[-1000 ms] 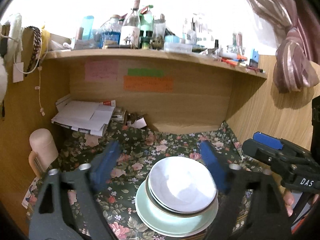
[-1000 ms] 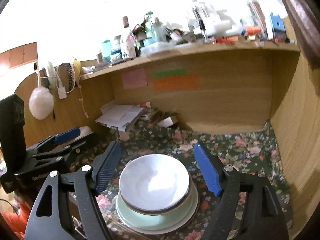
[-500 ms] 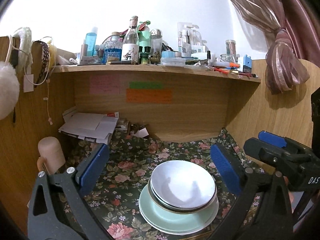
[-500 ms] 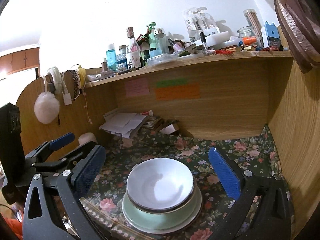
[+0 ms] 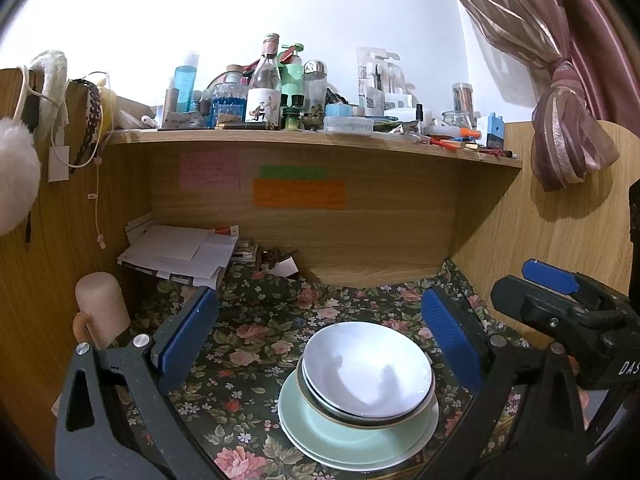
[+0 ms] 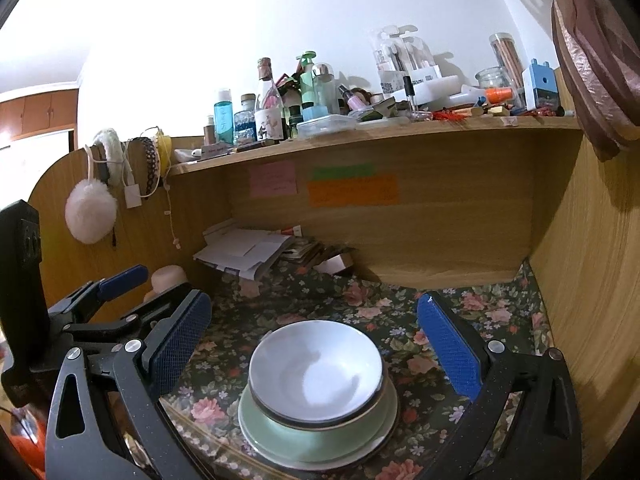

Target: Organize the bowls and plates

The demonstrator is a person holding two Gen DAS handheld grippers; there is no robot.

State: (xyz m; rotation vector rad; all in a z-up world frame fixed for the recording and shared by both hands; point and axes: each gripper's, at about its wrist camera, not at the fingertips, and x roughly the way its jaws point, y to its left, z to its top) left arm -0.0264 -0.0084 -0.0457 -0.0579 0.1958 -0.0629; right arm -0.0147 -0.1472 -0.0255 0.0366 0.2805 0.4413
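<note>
Hovering wide open, the left hand-held gripper (image 5: 316, 336) and right hand-held gripper (image 6: 314, 348) have just spread — nothing between them; the stack of bowls and plates (image 5: 360, 396) (lower centre) looks finished, so next is withdrawing.

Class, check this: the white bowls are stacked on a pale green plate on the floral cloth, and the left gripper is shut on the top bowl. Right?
Not quite. The left gripper is open, clear of the white bowls, as the left wrist view shows. They do sit on the pale green plate on the floral cloth.

Both wrist cams fwd, share dishes (image 5: 362, 396).
</note>
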